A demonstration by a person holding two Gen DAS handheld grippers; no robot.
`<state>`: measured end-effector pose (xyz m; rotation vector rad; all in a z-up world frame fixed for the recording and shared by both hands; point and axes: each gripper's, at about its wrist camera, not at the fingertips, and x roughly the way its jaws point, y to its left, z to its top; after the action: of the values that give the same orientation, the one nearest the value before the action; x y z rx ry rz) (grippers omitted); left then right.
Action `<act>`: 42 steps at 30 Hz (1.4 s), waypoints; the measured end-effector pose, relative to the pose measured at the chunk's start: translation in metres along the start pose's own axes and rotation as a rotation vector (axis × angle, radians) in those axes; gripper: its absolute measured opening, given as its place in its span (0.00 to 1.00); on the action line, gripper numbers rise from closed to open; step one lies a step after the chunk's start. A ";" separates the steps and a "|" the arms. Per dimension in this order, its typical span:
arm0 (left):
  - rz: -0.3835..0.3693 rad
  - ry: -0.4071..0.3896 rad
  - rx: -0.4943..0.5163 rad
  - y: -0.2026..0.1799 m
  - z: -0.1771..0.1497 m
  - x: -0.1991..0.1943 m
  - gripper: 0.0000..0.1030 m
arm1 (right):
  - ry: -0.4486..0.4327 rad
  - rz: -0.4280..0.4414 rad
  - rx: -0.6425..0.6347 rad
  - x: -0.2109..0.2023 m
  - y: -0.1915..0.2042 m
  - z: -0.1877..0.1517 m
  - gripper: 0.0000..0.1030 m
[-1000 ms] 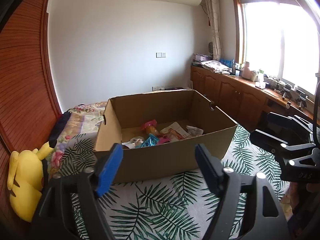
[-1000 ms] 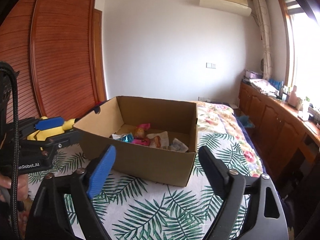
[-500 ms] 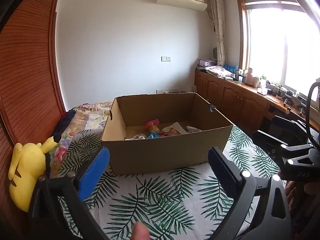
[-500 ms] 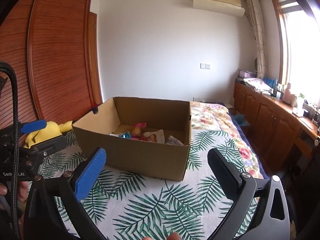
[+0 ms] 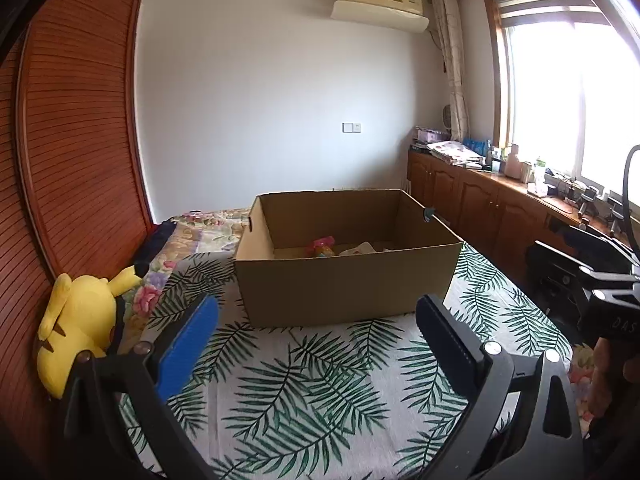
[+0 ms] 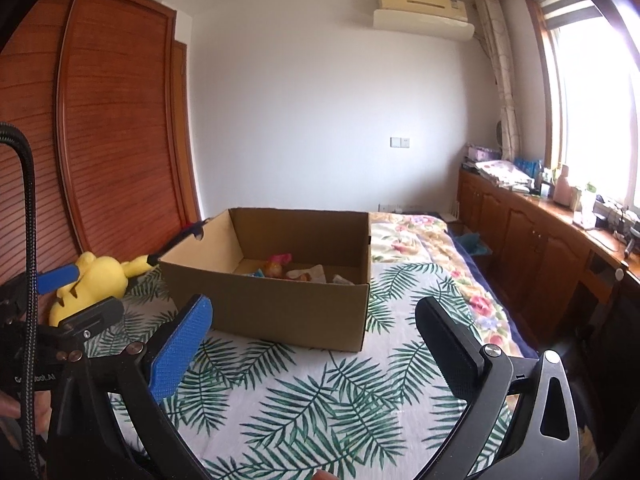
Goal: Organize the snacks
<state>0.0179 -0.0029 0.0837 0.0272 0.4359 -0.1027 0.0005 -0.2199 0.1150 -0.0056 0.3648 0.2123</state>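
Both claws, left claw (image 5: pixel 316 332) and right claw (image 6: pixel 314 330), gape empty low in frame; those crinkly snacks (image 6: pixel 298 270) in the cardboard box (image 5: pixel 348 276) mid-frame look light, so pinch an edge gently.

The front wall of the cardboard box (image 5: pixel 344 284) hides most of the snack packets (image 6: pixel 298 272); only their tops show, too small to name. The right gripper (image 5: pixel 568 268) is cut by the picture's edge.
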 end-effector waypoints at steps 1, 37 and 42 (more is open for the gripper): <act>0.002 -0.001 0.000 0.000 -0.001 -0.003 0.97 | -0.001 -0.002 -0.004 -0.004 0.001 -0.002 1.00; 0.008 0.013 -0.035 0.006 -0.020 -0.014 0.97 | 0.000 -0.015 -0.007 -0.023 0.005 -0.026 1.00; 0.010 0.012 -0.031 0.006 -0.020 -0.014 0.97 | -0.001 -0.015 -0.007 -0.023 0.005 -0.026 1.00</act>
<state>-0.0022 0.0057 0.0711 -0.0008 0.4493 -0.0861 -0.0304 -0.2209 0.0993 -0.0150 0.3632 0.1990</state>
